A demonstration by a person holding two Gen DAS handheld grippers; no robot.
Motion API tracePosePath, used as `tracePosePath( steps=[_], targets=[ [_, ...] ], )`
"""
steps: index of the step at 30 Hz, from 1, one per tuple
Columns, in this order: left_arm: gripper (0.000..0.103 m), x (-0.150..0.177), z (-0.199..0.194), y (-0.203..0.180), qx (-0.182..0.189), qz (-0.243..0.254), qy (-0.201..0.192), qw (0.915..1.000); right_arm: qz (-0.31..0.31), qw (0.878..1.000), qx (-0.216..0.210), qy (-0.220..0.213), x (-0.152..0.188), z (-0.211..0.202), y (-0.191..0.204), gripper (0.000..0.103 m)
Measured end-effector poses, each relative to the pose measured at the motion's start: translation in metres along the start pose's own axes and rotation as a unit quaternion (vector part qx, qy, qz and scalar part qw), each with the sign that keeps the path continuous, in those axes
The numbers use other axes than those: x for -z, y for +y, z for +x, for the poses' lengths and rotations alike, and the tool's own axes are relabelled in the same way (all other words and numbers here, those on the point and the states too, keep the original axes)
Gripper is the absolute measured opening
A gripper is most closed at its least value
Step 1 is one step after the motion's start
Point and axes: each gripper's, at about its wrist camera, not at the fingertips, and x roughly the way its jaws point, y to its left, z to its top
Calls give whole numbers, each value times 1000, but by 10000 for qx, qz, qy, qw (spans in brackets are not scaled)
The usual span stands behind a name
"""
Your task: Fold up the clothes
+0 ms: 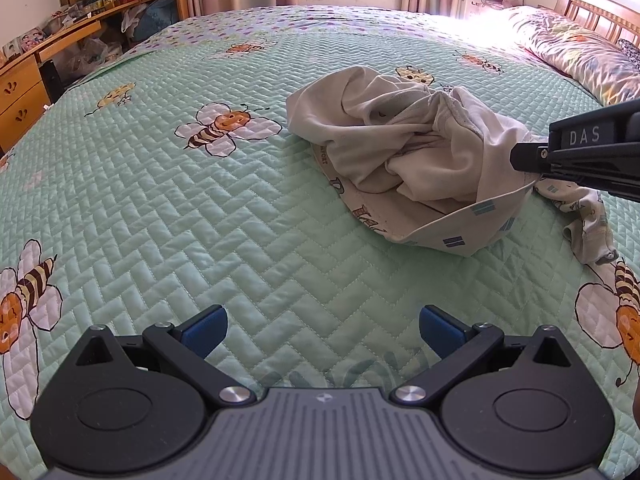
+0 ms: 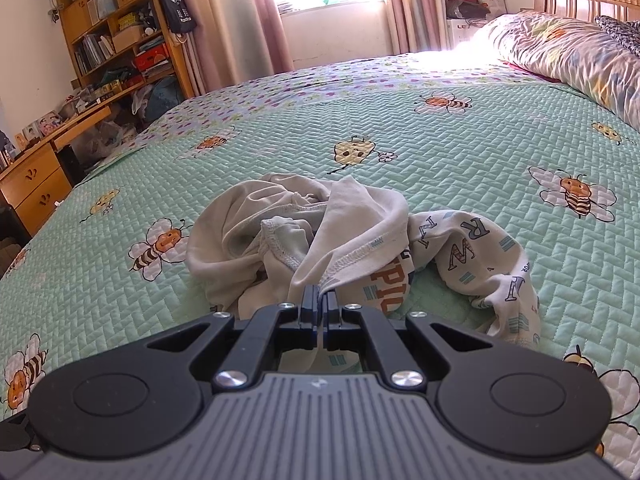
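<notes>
Wide bed under a green quilted bee-print cover, filling both views. Near its middle, at about one o'clock from the left claw, a crumpled pale garment, inside out in part, lettered print showing along the lower folds. Further printed cloth trailing off at three o'clock from the heap, possibly a second small piece rather than a sleeve or leg of the same one; hard to tell from these folds. Right claw closed tight on a stitched hem of the garment, edge drawn up taut from the heap towards the camera. Left claw spread wide, blue pads empty, hovering over bare cover well short of the cloth. Step in hand, by the look of it: opening out the bundle before any fold, one edge only secured. Next move likely calling for a second grip by the left claw on a matching hem or corner, then a pull apart and a flat spread on the bed, with care not to pinch several layers at once.
</notes>
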Motion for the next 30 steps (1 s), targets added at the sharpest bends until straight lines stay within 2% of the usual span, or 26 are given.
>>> tracePosePath(
  steps=[12,24,25,27,28,29,30],
  targets=[
    [102,2,1,1,-31,-15,52,10000,34,9999,-76,-104,-3,-8,0,3],
    [102,10,-29,4,-10,-111,-146,9998,218,9967,-242,-739,-19,-75,-18,1],
    [102,11,-31,5,-11,-129,-171,9998,344,9967,-298,-669,-16,-76,-24,5],
    [102,13,-36,9,-14,-179,-197,9996,749,9957,-362,-401,-8,-67,-39,24],
    [102,14,-38,10,-19,-199,-205,9996,1040,9935,-398,-252,-2,-59,-49,51],
    [102,15,-39,12,-29,-208,-209,9996,1397,9891,-451,-121,5,-49,-60,73],
    [102,16,-41,13,-40,-216,-213,9995,1698,9843,-481,-34,11,-41,-68,77]
  ],
)
